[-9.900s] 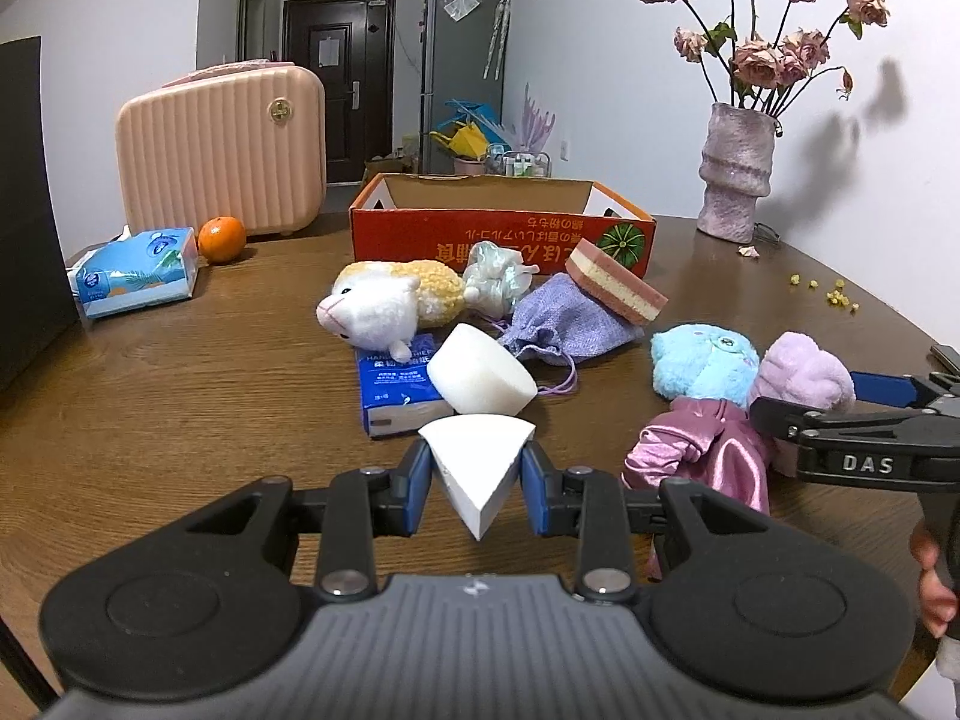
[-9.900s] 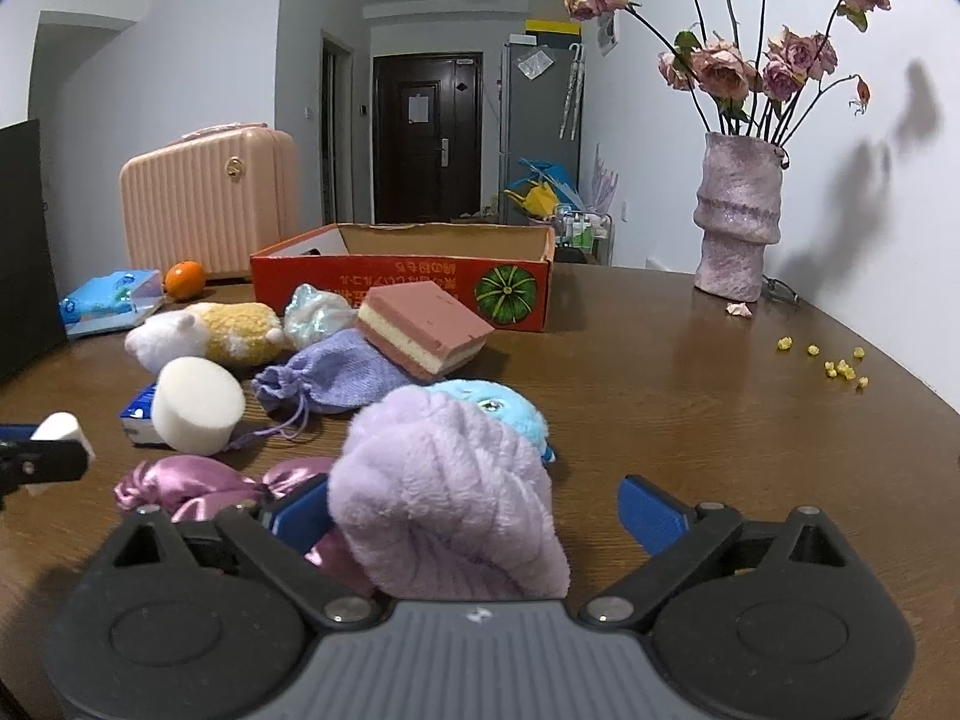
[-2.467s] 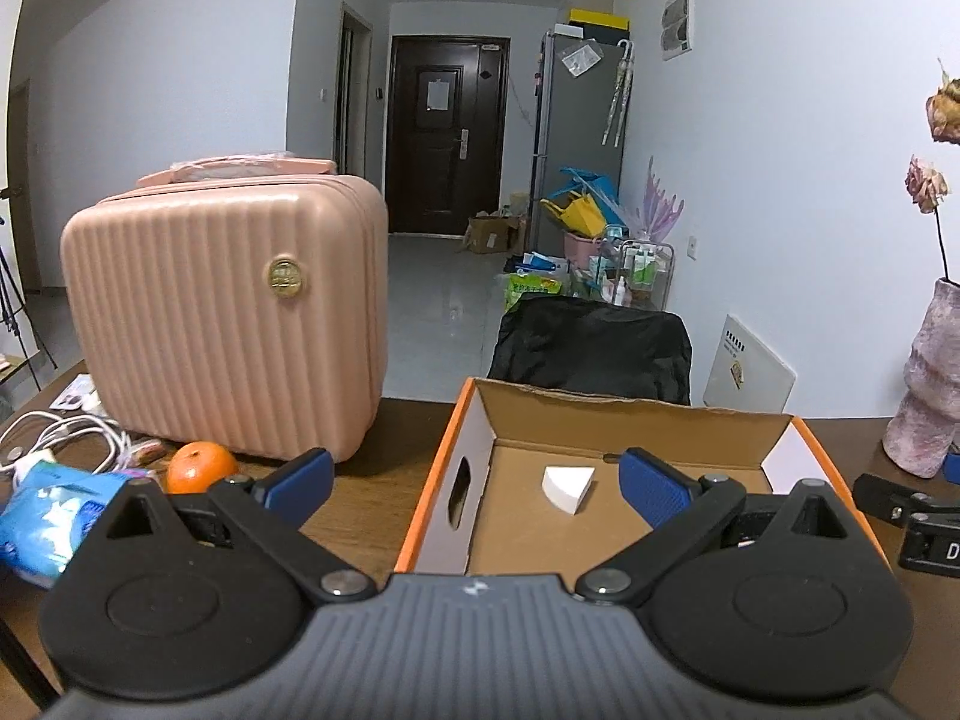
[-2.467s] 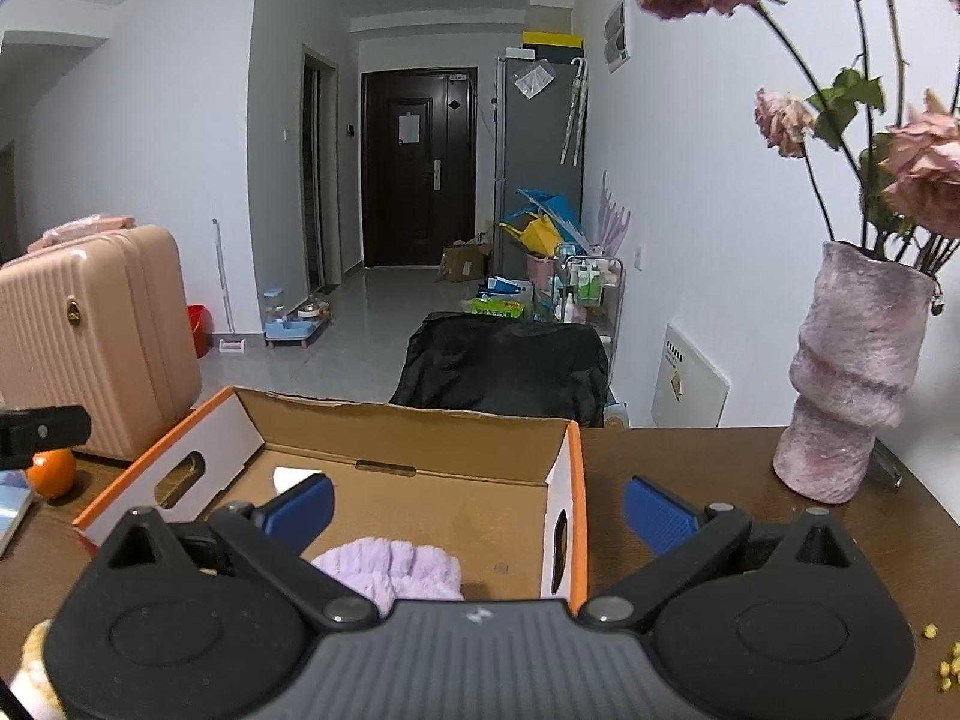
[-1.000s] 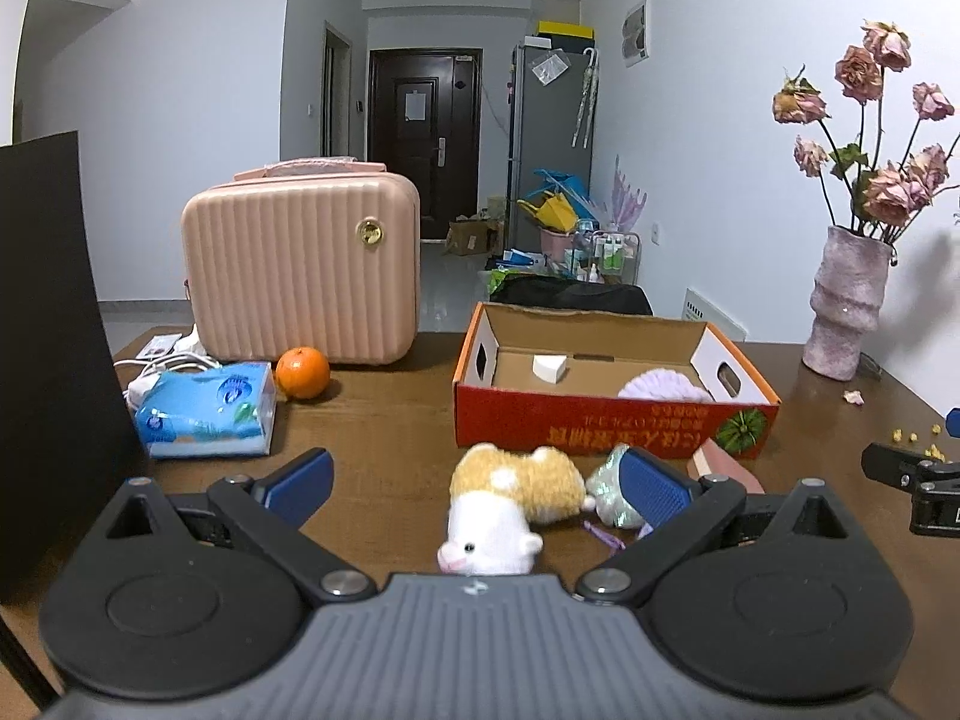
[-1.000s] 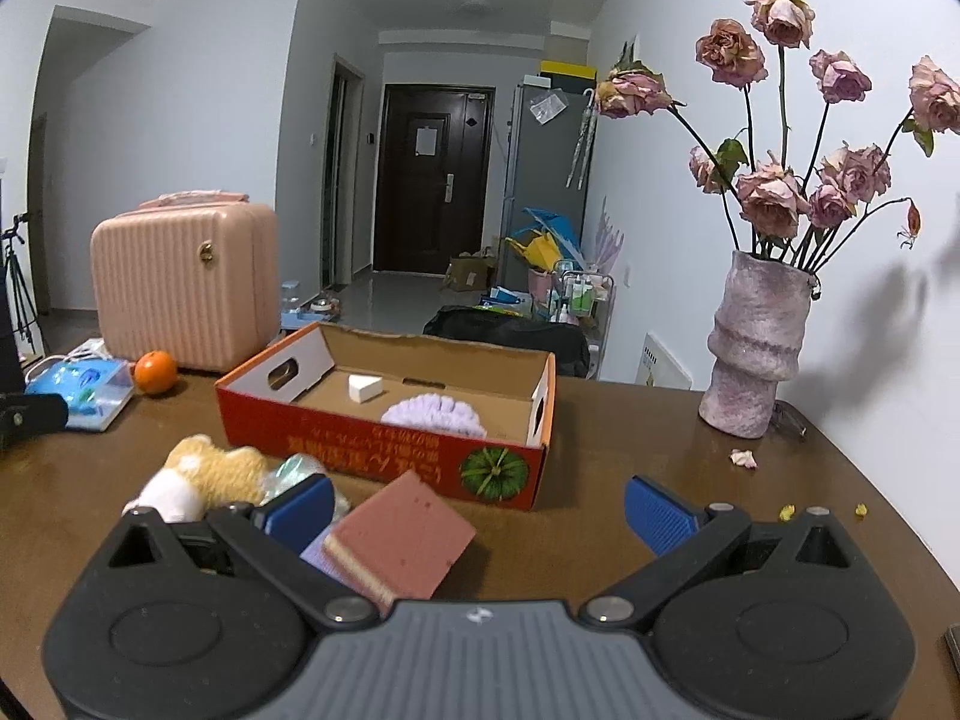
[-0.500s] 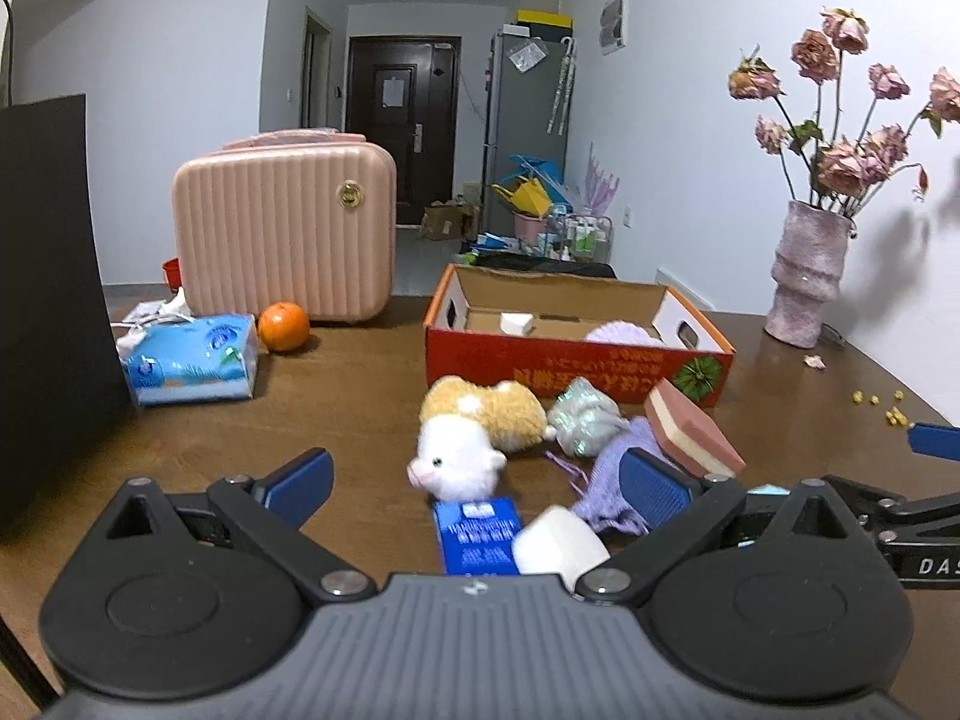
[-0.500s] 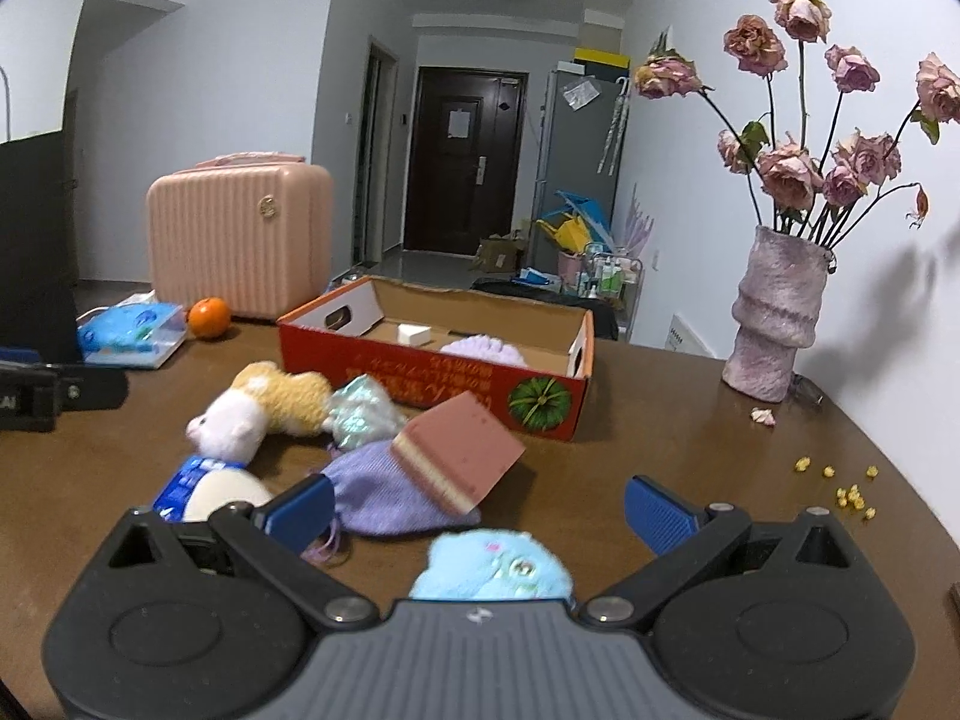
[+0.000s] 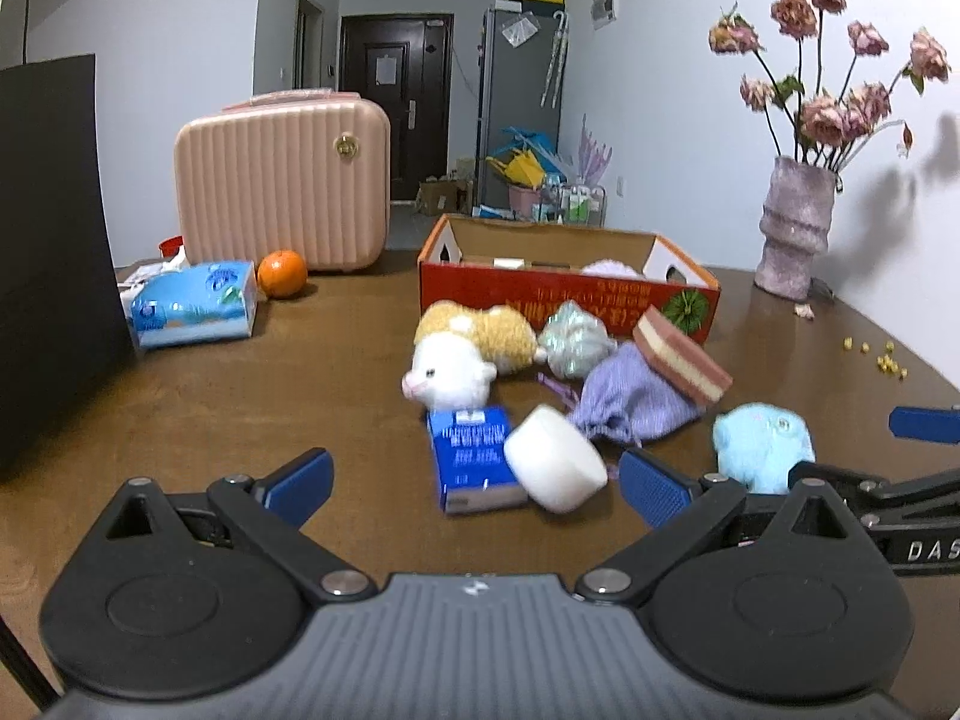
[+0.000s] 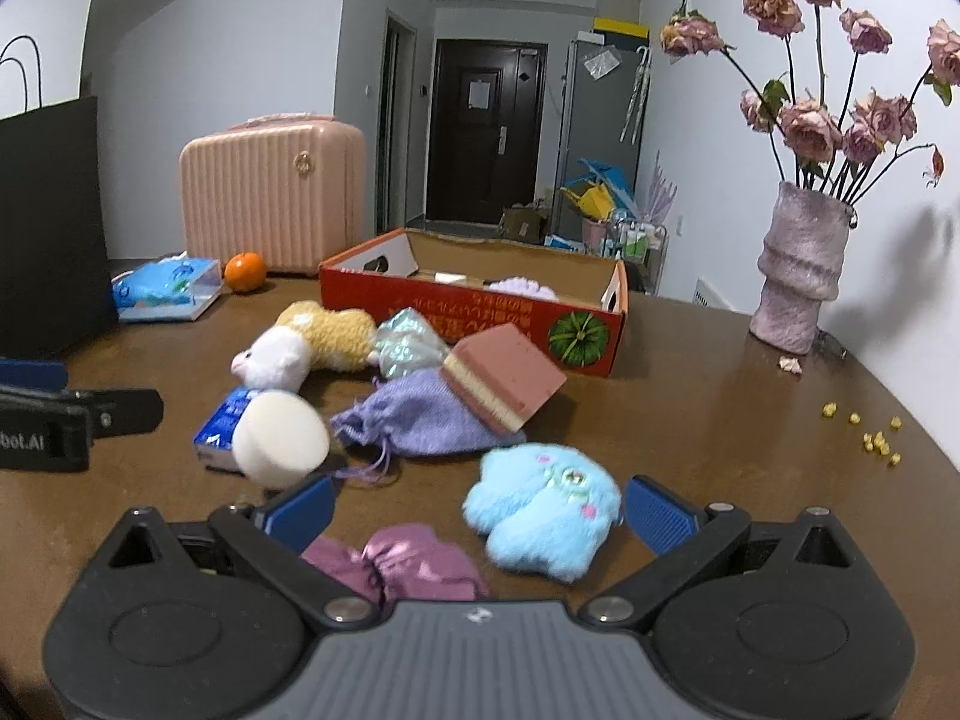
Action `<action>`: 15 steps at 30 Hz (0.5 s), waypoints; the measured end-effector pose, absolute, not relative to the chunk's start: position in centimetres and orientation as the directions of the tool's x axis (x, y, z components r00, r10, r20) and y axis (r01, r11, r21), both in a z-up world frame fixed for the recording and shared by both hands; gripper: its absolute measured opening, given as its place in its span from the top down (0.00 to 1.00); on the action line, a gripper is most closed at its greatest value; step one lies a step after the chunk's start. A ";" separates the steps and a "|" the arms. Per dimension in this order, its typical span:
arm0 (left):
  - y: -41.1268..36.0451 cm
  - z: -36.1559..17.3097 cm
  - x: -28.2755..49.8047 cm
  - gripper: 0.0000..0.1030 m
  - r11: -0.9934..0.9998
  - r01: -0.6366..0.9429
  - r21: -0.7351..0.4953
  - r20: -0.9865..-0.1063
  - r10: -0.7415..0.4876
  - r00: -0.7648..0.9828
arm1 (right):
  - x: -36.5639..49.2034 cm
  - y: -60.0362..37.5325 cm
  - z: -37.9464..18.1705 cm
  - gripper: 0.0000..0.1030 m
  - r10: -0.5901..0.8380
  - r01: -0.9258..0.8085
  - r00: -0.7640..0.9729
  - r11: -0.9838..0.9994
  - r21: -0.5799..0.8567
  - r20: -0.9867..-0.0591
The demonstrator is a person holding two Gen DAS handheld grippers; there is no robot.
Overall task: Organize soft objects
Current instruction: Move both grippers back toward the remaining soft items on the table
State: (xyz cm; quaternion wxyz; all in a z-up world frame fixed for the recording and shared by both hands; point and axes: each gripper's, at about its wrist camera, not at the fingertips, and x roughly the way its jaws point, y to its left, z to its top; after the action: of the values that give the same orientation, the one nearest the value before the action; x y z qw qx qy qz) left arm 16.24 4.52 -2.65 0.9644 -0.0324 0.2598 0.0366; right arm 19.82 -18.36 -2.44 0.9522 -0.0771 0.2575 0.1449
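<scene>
My left gripper (image 9: 477,483) is open and empty, just in front of a white round sponge (image 9: 555,467) leaning on a blue tissue pack (image 9: 473,456). My right gripper (image 10: 480,510) is open and empty; a blue fluffy toy (image 10: 540,513) lies between its fingers and a pink satin scrunchie (image 10: 396,561) lies below. Behind are a lilac drawstring pouch (image 10: 420,411), a pink layered sponge (image 10: 501,375), a white-and-yellow plush (image 10: 306,342) and a shiny mesh ball (image 10: 408,342). The orange cardboard box (image 10: 480,312) holds a lilac fluffy item (image 10: 519,287) and a white wedge (image 10: 450,277).
A pink suitcase (image 9: 282,186), an orange (image 9: 282,273) and a blue tissue packet (image 9: 192,303) stand at the back left. A black bag (image 9: 54,252) is at the left edge. A vase of dried roses (image 10: 801,267) stands at the right, with yellow crumbs (image 10: 870,435) nearby.
Both grippers have drawn back from the box and come down toward the near objects on the table. Both stay open and empty. The white wedge and lilac fluffy item lie in the box.
</scene>
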 end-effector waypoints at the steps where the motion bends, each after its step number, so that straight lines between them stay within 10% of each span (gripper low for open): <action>1: 4.5 -2.9 16.1 0.00 0.995 -0.087 -0.042 -0.508 0.054 0.859 | 19.7 -18.3 -2.6 0.00 0.237 -0.317 0.822 0.946 -0.071 -0.517; 15: 5.4 -3.9 14.2 0.00 0.996 -0.076 -0.049 -0.521 0.040 0.853 | 16.8 -18.0 -2.5 0.00 0.254 -0.337 0.817 0.938 -0.073 -0.518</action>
State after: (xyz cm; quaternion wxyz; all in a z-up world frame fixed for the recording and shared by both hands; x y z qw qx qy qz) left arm 14.22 5.41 -3.86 0.9619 -0.0340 0.2697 0.0301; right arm 16.80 -17.98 -2.55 0.9498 -0.0810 0.2592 0.1556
